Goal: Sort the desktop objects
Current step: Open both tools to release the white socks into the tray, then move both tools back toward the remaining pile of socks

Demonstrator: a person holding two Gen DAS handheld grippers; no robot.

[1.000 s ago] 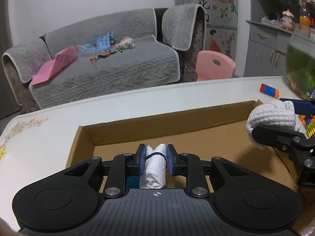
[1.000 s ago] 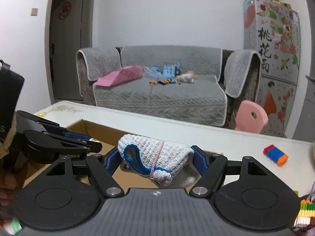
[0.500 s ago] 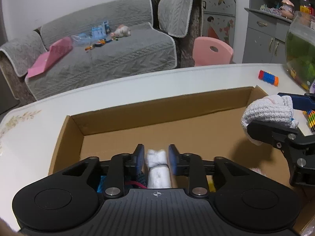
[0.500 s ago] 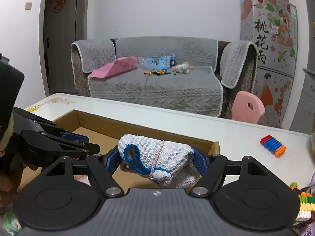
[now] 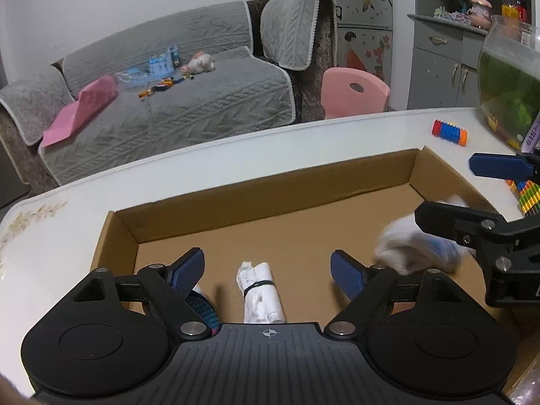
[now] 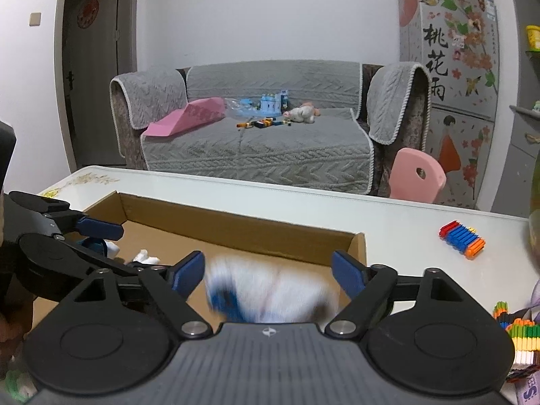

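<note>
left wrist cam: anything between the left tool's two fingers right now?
Yes. In the left wrist view the rolled white cloth lies on the cardboard box floor between the left tool fingers, clear of both pads; its jaws have just opened.

Grey sofa, pink chair, white wall.

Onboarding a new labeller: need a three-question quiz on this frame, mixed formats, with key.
1. True or false: the left tongs are clamped on the white rolled cloth.
2. The blurred white knit bundle with blue trim is over: A) the sofa B) the cardboard box C) the bare tabletop.
3. Fill in: the red, blue and orange block strip lies on the white ____, outside the box.

Key: 1 false, both tongs have just opened, and the right tongs no longer touch the bundle. 2 B. 3 table.
</note>
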